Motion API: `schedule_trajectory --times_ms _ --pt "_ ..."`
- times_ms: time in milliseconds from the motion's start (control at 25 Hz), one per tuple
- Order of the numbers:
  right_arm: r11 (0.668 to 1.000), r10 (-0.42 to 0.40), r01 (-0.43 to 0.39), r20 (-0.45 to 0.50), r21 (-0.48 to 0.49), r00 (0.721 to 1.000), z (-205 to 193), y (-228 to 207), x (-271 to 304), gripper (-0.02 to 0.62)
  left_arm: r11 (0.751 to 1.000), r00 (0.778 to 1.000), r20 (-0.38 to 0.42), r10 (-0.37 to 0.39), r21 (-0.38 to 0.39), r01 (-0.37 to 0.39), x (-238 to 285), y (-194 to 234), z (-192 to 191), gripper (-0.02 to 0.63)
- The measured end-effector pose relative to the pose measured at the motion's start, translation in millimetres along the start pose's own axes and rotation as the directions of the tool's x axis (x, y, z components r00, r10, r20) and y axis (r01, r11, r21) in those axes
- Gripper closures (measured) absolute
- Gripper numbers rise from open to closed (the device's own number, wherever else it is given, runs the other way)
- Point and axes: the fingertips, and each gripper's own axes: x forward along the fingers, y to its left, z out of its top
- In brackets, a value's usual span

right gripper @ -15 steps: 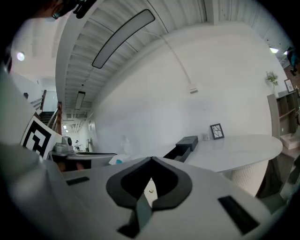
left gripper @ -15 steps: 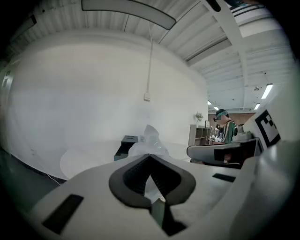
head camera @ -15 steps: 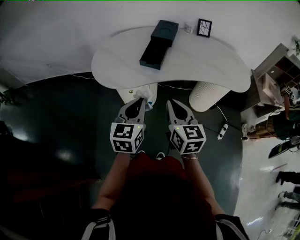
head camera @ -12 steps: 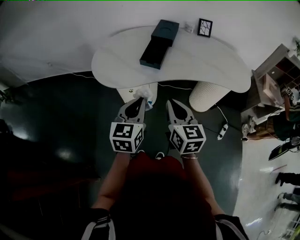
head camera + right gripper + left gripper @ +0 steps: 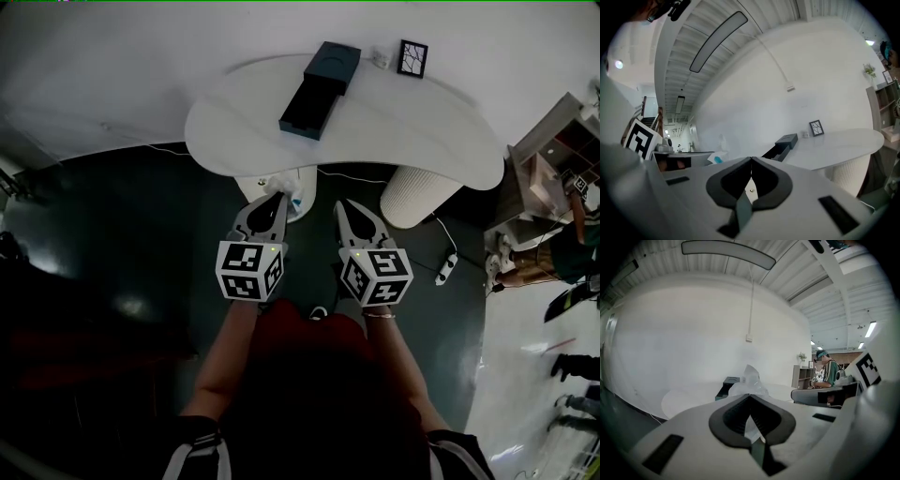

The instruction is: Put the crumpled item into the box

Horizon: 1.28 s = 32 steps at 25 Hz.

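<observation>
My left gripper is shut on a crumpled piece of clear plastic, which sticks out beyond the closed tips. It hangs over the dark floor, just short of the white table. A dark blue box lies on the table's far side with its drawer pulled out toward me; it shows too in the left gripper view and the right gripper view. To the right of the left one, my right gripper is shut with nothing between its jaws.
A small framed picture stands behind the box, near the wall. The table rests on a ribbed white pedestal and a round white base. A cable and power strip lie on the floor at the right. Shelves and people are at the far right.
Both grippers stay almost in place. The left one, with the plastic, has edged slightly to the left and toward the table.
</observation>
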Motion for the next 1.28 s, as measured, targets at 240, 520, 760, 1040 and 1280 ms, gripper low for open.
schedule_trajectory --times_ms 240,520,760,1040,1280 --pt "1.000 -0.005 0.005 0.001 0.001 1.000 1.4 -7.9 3.3 0.581 1.000 1.000 0.018 0.020 0.010 -0.020 10.4 5.9 12.3 0.583" --pt "1.000 -0.016 0.015 0.007 0.011 1.000 9.9 -21.2 14.4 0.580 1.000 1.000 0.008 0.023 0.002 -0.023 28.5 14.3 14.5 0.583" --pt "0.999 -0.033 0.033 0.000 0.012 0.999 16.9 -41.9 43.2 0.580 1.000 1.000 -0.005 0.008 -0.013 -0.008 65.3 28.6 12.8 0.583" --pt "0.999 -0.043 0.043 -0.004 0.014 0.999 28.6 -61.7 97.5 0.580 1.000 1.000 -0.016 -0.023 -0.019 0.023 119.1 54.6 19.1 0.583" --pt "0.998 -0.065 0.065 -0.008 0.023 0.998 39.1 -76.2 147.7 0.580 0.998 0.998 -0.030 -0.060 -0.017 0.059 165.2 78.4 27.7 0.583"
